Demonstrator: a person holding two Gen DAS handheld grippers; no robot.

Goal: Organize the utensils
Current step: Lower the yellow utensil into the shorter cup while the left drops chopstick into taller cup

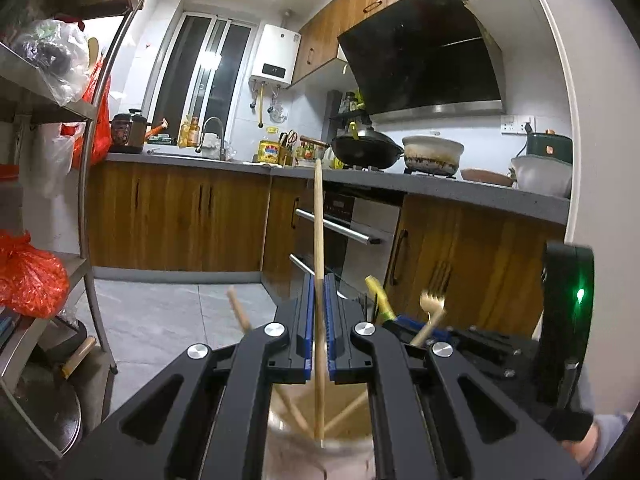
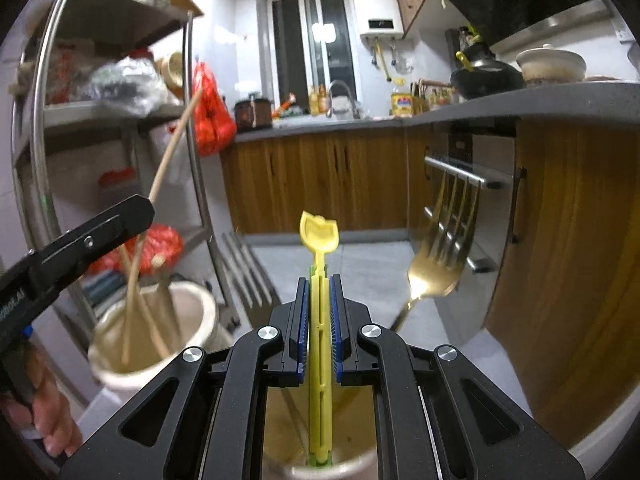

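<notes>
Between the blue-padded fingers of the left gripper stands a wooden chopstick, clamped upright, its lower end reaching down into a pale cup whose rim is mostly hidden beneath the gripper body in the left view. More wooden sticks lean inside that cup; how many is hard to make out through the blur. The right gripper has its fingers pinched narrowly on a yellow plastic utensil with a small scoop-like head, its lower end dipping into a second container cut off by the frame's bottom edge. A gold fork leans out to the right, tines up, its handle hidden behind the gripper. A second, greyish fork between the cup and the gripper is smeared. A hand grips the left tool's handle at the frame edge. Beyond, the kitchen desk carries a wok and a clay pot.
</notes>
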